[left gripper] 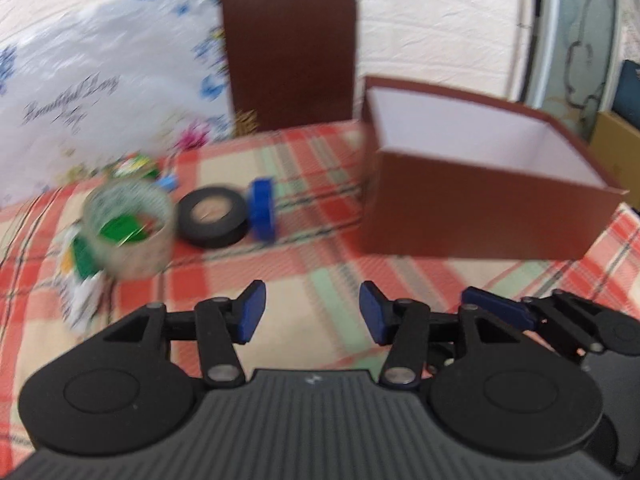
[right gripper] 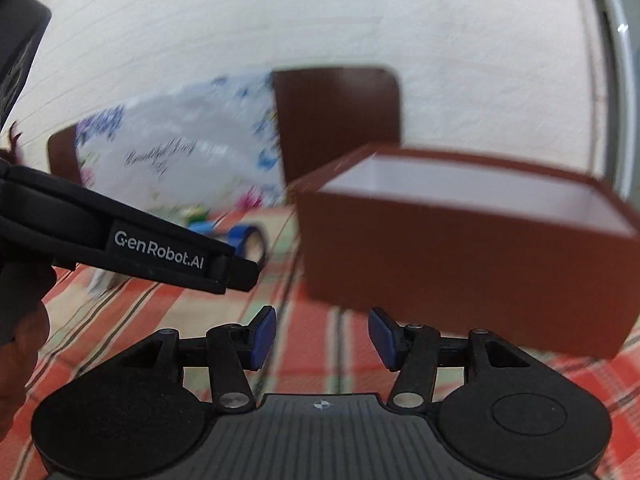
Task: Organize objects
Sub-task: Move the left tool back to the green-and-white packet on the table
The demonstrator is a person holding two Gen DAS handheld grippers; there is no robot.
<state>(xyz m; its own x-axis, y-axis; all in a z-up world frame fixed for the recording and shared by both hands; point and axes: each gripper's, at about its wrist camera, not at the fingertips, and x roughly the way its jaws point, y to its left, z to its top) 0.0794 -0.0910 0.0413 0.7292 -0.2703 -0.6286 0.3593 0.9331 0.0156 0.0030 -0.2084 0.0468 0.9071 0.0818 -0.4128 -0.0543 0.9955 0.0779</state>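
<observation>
- The left gripper (left gripper: 312, 312) hangs over the plaid cloth (left gripper: 304, 264) on the table with its fingers (left gripper: 252, 312) partly apart and nothing between them; the right gripper (right gripper: 322, 338) is the same, fingers parted about as far and empty.
- The things to sort lie in a row to the left: a clear packing tape roll (left gripper: 130, 226), a black tape roll (left gripper: 212, 216) lying flat, and a blue tape roll (left gripper: 262, 210) standing on edge, touching the black one.
- The open brown box (left gripper: 480, 184), white inside and empty as far as can be seen, stands to their right, well apart.
- All three rolls look light and stiff, so they should not deform under a pinch.
- The blue roll is likely the easiest: pinch across its two flat faces, though it may roll away if nudged.
- The flat black roll probably wants one finger inside the core and one outside the rim.
- The clear roll's surface looks glossy and may slip; grip through the wall, firmly.
- Small green packets (left gripper: 120, 232) lie inside and under it; too blurred to identify.
</observation>
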